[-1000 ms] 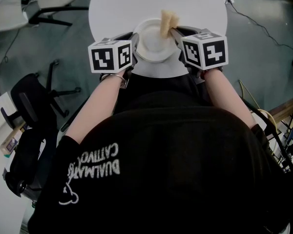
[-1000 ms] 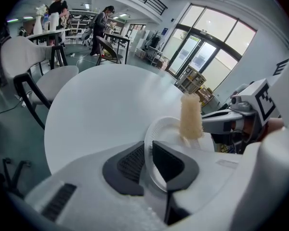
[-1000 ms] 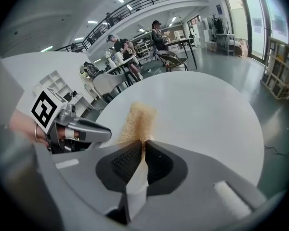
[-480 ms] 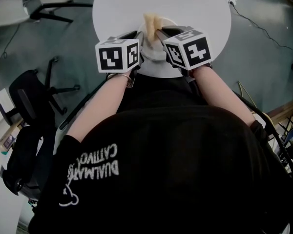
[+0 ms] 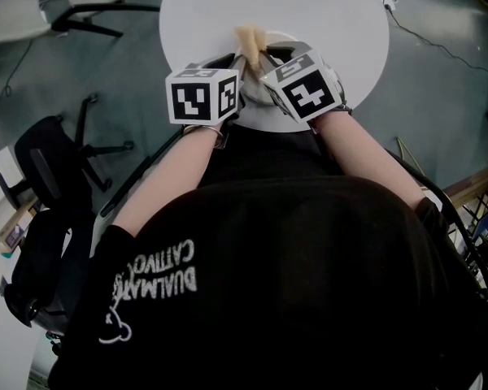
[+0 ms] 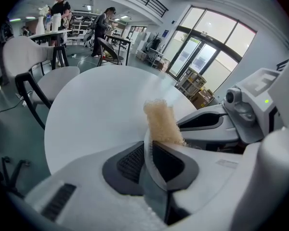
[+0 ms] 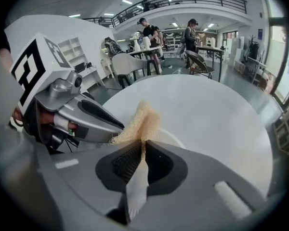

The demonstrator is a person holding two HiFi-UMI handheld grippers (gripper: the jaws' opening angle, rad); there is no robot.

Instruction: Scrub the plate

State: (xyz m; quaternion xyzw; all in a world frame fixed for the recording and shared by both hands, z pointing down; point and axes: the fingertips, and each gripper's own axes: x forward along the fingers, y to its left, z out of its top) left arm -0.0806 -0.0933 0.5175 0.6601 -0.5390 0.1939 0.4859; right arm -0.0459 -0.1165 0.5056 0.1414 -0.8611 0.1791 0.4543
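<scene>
Sliding leftward over the plate (image 5: 252, 94), the right gripper (image 5: 260, 58) is carrying the sponge (image 5: 248, 37) from the plate's right edge toward its left side and rolling as it goes, while the left gripper (image 5: 228, 65) is keeping its place at the plate's left rim. From the head view, both are crowding over the plate, which is lying near the closer edge of the round white table (image 5: 309, 6) and is mostly covered by them; the sponge is poking up between their tips. From the left gripper view, the jaws are clamping the plate's thin rim, with the sponge standing just past it and the right gripper reaching in beside it. From the right gripper view, the jaws are pinching the sponge, its frayed top fanning out above the pads, with the plate just beyond it.
</scene>
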